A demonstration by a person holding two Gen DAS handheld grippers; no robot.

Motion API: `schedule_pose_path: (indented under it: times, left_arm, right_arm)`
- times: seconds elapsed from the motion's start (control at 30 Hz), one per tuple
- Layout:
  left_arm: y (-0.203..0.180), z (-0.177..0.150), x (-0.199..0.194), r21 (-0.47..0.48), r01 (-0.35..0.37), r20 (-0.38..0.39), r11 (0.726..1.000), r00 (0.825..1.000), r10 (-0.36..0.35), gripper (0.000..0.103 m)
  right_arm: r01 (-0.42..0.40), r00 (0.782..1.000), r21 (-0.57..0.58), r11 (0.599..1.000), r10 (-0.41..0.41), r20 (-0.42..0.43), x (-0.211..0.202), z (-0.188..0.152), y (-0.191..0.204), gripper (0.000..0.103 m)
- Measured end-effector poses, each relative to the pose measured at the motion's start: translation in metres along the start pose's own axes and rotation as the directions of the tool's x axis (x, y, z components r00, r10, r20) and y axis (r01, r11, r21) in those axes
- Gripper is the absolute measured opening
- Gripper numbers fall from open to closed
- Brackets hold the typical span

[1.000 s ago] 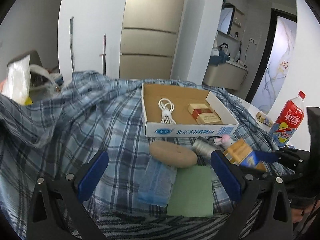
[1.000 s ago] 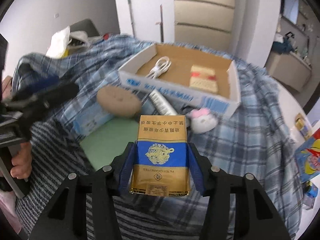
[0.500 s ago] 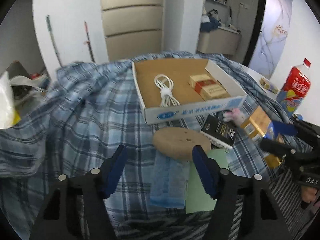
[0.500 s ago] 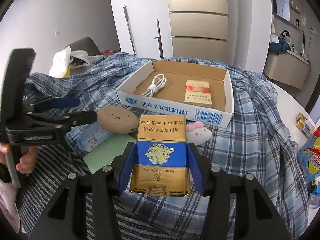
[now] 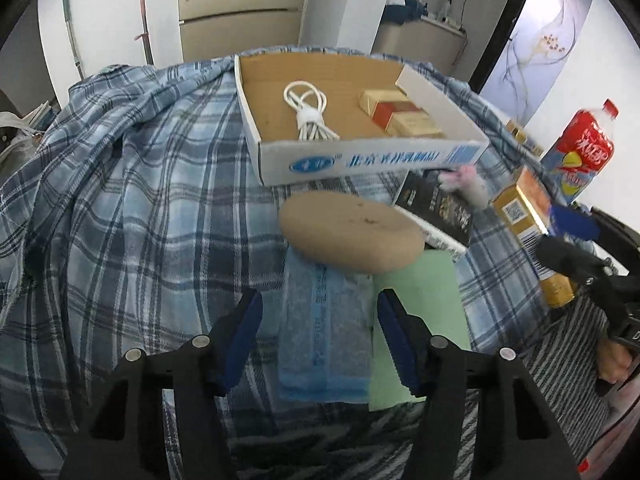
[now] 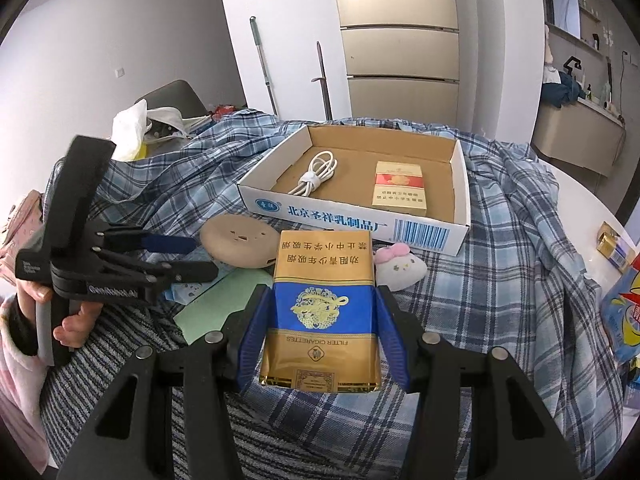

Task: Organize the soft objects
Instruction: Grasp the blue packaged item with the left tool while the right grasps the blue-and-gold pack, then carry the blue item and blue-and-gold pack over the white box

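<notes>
Lowered and still closing, left gripper (image 5: 320,322) straddling blue tissue pack (image 5: 324,332), long axis along fingers, pads not yet touching.

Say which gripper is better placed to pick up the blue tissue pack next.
Left. The left gripper points down over the blue tissue pack, which lies between its closing jaws, pads not yet pressing. The right gripper is occupied, shut on the gold cigarette pack.
</notes>
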State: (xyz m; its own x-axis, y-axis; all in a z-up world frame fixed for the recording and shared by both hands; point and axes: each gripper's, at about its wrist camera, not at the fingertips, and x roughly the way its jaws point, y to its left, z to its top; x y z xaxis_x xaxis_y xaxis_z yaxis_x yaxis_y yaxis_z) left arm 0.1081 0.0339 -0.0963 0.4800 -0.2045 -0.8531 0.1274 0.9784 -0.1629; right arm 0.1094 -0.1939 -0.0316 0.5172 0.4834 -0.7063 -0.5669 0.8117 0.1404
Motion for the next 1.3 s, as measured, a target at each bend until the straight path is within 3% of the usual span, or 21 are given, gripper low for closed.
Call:
schedule_pose_path:
  times: [0.03, 0.23, 0.37, 0.47, 0.6, 0.83, 1.2, 1.3]
  left_arm:
    - [0.000, -0.001, 0.001, 0.002, -0.001, -0.002, 1.000, 1.000, 0.001, 0.062]
    - [-0.004, -0.003, 0.002, 0.024, -0.023, 0.000, 0.999, 1.000, 0.023, 0.036]
    - [-0.011, -0.006, -0.012, 0.060, -0.027, 0.092, 0.998, 0.996, 0.022, 0.034]
    - [-0.020, -0.010, -0.030, 0.102, -0.042, 0.189, 0.994, 0.982, 0.022, 0.034]
    - [-0.032, -0.015, -0.052, 0.148, -0.072, 0.317, 0.986, 0.948, 0.021, 0.034]
    - [-0.045, -0.028, -0.088, 0.196, -0.109, 0.510, 0.975, 0.860, -0.006, 0.034]
    - [-0.070, -0.048, -0.112, 0.189, -0.258, 0.662, 0.947, 0.746, 0.072, 0.034]
    - [-0.072, -0.049, -0.121, 0.160, -0.251, 0.682, 0.955, 0.727, 0.077, 0.034]
  right_arm:
    - [0.000, 1.000, -0.001, 1.000, 0.000, -0.001, 0.000, 0.000, 0.000, 0.051]
    - [0.007, 1.000, 0.002, 1.000, -0.007, -0.008, 0.002, -0.001, -0.001, 0.051]
    - [0.006, 1.000, 0.005, 1.000, -0.006, -0.007, 0.003, -0.001, -0.001, 0.051]
    - [0.011, 1.000, 0.010, 1.000, -0.011, 0.004, 0.003, -0.001, -0.002, 0.051]
    - [0.020, 0.998, 0.020, 1.000, -0.021, 0.066, -0.005, 0.000, -0.002, 0.051]
    - [0.057, 0.970, 0.006, 0.998, -0.057, 0.235, -0.031, -0.001, 0.006, 0.052]
    - [0.068, 0.945, 0.029, 0.997, -0.073, 0.320, -0.047, 0.000, 0.003, 0.053]
    - [0.075, 0.932, 0.025, 0.997, -0.079, 0.353, -0.053, 0.000, 0.004, 0.055]
